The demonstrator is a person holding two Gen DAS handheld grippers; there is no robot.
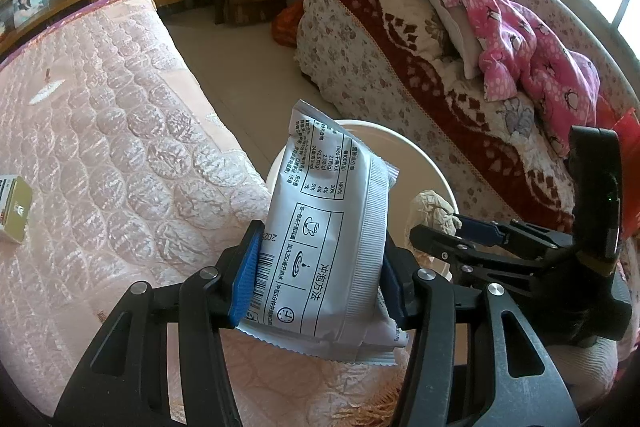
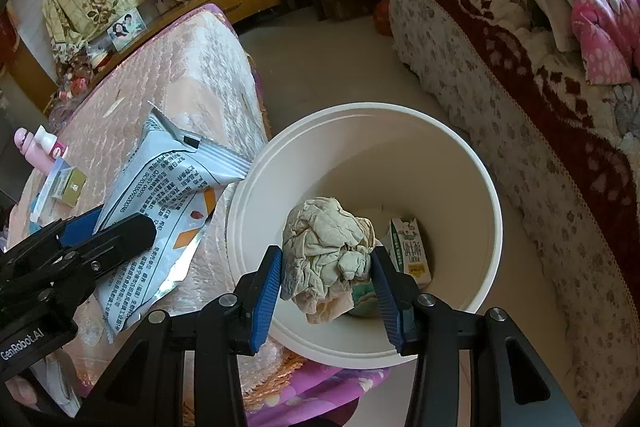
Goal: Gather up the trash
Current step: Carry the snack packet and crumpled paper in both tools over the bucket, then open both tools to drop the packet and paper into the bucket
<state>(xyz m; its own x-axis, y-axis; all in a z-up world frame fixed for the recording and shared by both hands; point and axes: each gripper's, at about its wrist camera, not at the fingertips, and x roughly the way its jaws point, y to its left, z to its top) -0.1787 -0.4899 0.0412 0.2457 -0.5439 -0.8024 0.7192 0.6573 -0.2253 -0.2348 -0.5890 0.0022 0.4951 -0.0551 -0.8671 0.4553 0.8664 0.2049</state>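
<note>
Left gripper clamps a silver-white printed foil snack packet, blue pads pressed on both its sides; the packet stands roughly upright, its top over the near-left rim of the round white plastic bin. In the right wrist view the same packet hangs over the edge of the pink quilted mattress, just left of the bin.

Right gripper is closed on a crumpled beige paper wad, held above the open mouth of the bin. In the left wrist view the wad sits at the right gripper's tips, over the bin's right side.

Inside the bin, on the bottom: small green-and-white drink carton, lying right of the wad; something greenish below the wad, too hidden to identify.

On the mattress, far left: small olive-gold box, pink-and-white bottle beyond it. Floral sofa with red-patterned blanket stands right of the bin, pink spotted garment on top of it.
</note>
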